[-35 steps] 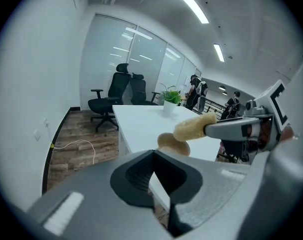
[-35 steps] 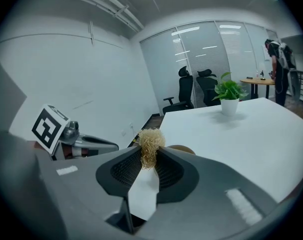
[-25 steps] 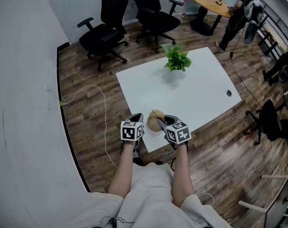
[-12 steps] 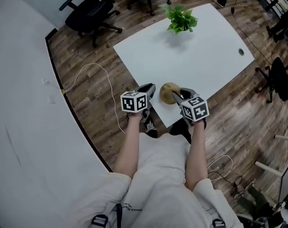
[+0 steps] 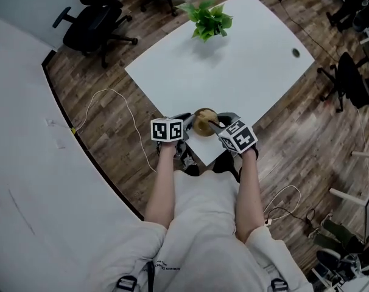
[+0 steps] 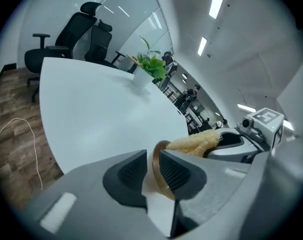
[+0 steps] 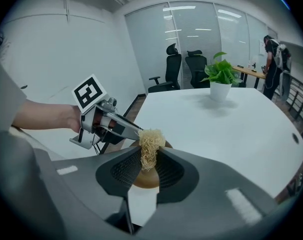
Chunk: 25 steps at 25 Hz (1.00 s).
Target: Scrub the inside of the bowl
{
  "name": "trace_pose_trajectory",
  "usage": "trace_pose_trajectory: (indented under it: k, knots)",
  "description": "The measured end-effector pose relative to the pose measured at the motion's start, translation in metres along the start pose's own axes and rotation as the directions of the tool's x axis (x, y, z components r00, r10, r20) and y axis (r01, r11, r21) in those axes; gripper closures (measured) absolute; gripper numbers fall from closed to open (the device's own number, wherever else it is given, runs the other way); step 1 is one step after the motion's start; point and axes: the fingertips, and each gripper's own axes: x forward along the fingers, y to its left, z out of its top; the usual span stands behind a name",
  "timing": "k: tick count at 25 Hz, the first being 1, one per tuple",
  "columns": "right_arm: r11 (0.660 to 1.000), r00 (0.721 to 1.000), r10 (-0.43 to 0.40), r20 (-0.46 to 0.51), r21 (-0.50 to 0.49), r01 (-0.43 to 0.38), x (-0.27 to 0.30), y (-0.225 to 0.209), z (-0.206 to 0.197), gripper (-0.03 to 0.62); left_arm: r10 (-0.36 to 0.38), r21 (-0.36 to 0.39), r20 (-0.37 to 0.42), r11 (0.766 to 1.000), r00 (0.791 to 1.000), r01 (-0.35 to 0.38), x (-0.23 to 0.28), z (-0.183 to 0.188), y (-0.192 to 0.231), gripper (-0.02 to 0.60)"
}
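Observation:
A small brown wooden bowl [image 5: 203, 121] sits at the near corner of the white table [image 5: 233, 59]. My left gripper [image 5: 186, 122] is shut on the bowl's rim [image 6: 158, 173], one jaw inside and one outside [image 6: 150, 165]. My right gripper [image 7: 147, 166] is shut on a pale, fibrous scrubber [image 7: 149, 146] and holds it down into the bowl [image 7: 147, 179] from the right [image 5: 216, 124]. In the left gripper view the scrubber [image 6: 196, 143] pokes above the rim, with the right gripper [image 6: 249, 134] behind it. The bowl's inside is mostly hidden.
A potted green plant [image 5: 206, 18] stands at the table's far side. Black office chairs [image 5: 90, 26] stand beyond the table on the wooden floor. A white cable [image 5: 105, 102] lies on the floor at the left. The table edge runs just under the bowl.
The head view has swung further down and over the table. Both grippers have stayed at the bowl on the near corner, the right one still holding the scrubber at it.

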Motion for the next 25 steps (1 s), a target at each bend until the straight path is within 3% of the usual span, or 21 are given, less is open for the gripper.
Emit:
trace_pose_trajectory:
  k: [5,8,10,16,19,25]
  knots:
    - [1.0,0.999,0.029,-0.032,0.0,-0.029,0.001,-0.002,-0.007,0.488,-0.036,-0.026,-0.057,0.999,0.998,0.034,0.014,-0.006,0.0,0.512]
    - [0.999,0.998,0.045,-0.045,0.009,-0.044,0.004,-0.001,-0.012,0.488,-0.02,-0.034,-0.072,0.999,0.997,0.018,0.019,-0.01,0.003,0.514]
    - [0.999,0.998,0.049,-0.048,0.016,-0.049,0.007,0.0,-0.014,0.488,0.014,-0.018,-0.074,1.0,0.997,-0.015,0.021,-0.011,0.006,0.547]
    - [1.0,1.0,0.001,-0.024,0.004,-0.001,0.008,-0.004,-0.009,0.488,0.081,0.132,-0.077,0.989,0.994,-0.07,0.02,-0.002,-0.004,0.564]
    - [0.999,0.999,-0.042,-0.014,-0.017,0.041,0.008,-0.009,-0.002,0.49,0.061,0.196,-0.042,0.979,0.997,-0.052,0.016,0.017,-0.022,0.564]
    - [0.989,0.988,-0.131,0.076,0.077,0.125,0.0,-0.024,0.015,0.488,0.084,0.317,-0.039,0.946,0.996,-0.067,0.015,0.031,-0.037,0.564]
